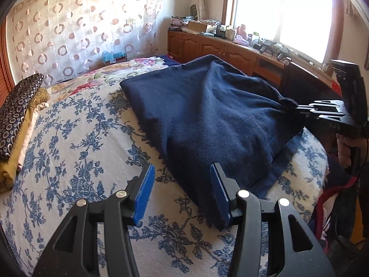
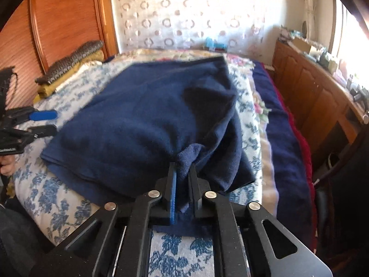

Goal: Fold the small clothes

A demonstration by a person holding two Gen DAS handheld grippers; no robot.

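With the right gripper (image 2: 183, 175) clamped on a bunched corner of the navy cloth (image 2: 143, 124) lying on the bed (image 2: 57, 196) and the left gripper (image 1: 182, 184) half open and empty, a one-sided pull may skew the fold

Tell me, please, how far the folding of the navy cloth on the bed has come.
Done: little that shows. The navy fleece cloth lies spread on the floral bedspread, bunched near one corner. In hand: the right gripper is shut on that corner. The left gripper is open beside the near edge and holds nothing. Left: gripping the other side, folding over and smoothing. A stack of folded cloths lies apart.
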